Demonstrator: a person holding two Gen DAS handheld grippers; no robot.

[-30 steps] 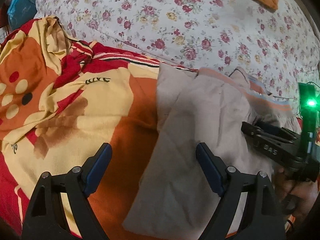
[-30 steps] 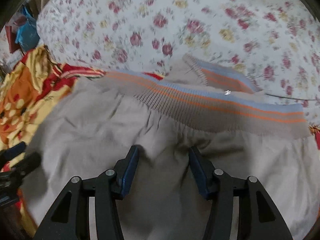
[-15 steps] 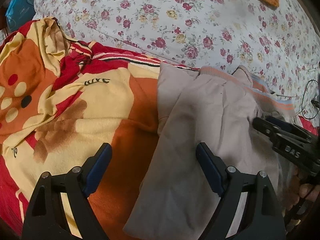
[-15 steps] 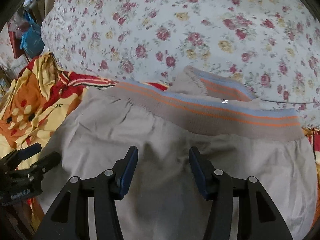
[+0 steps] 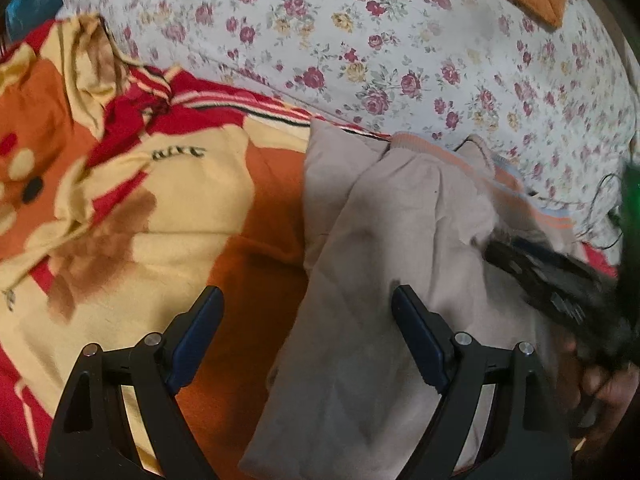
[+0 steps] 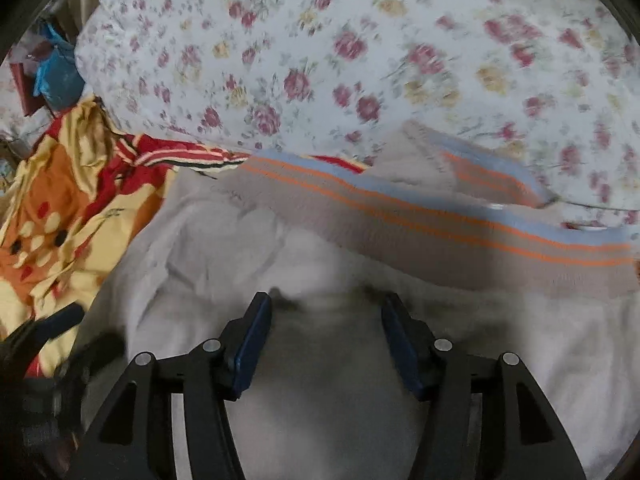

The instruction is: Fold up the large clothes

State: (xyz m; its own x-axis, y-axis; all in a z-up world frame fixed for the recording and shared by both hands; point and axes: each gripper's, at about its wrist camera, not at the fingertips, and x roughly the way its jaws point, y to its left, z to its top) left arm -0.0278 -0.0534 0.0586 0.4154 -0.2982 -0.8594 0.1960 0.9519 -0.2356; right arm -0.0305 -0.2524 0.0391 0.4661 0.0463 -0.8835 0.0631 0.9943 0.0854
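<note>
Floral bedding: the white quilt printed with red and yellow roses (image 6: 360,40) lies behind the work area; the far ribbed edge of the garment rests against it. Risk — a fold carried too far back would ride up onto the quilt and lie uneven.

Blanket underneath: the orange, yellow and red fleece blanket with a cartoon print (image 5: 140,200) is rumpled beneath and to the left of the garment. Risk — its soft, creased surface may be caught by a pad together with the garment, so that both layers are lifted.

Task item: the large beige-grey knitted garment with a ribbed hem striped in orange and light blue (image 6: 360,400) lies on the blanket, partly folded, with its left edge stacked in layers. Risk — the layers may slide apart if only the top one is gripped.

Right gripper (image 6: 326,344): jaws opening, pointed steeply down over the middle of the garment; cloth lies between the pads, but no pinch is visible. Risk — a raised ridge may spring back and undo the fold.

Left gripper (image 5: 306,340): jaws spread wide, nothing held — the garment's left edge sits between them. Risk — closing here may seize blanket instead of the edge.
</note>
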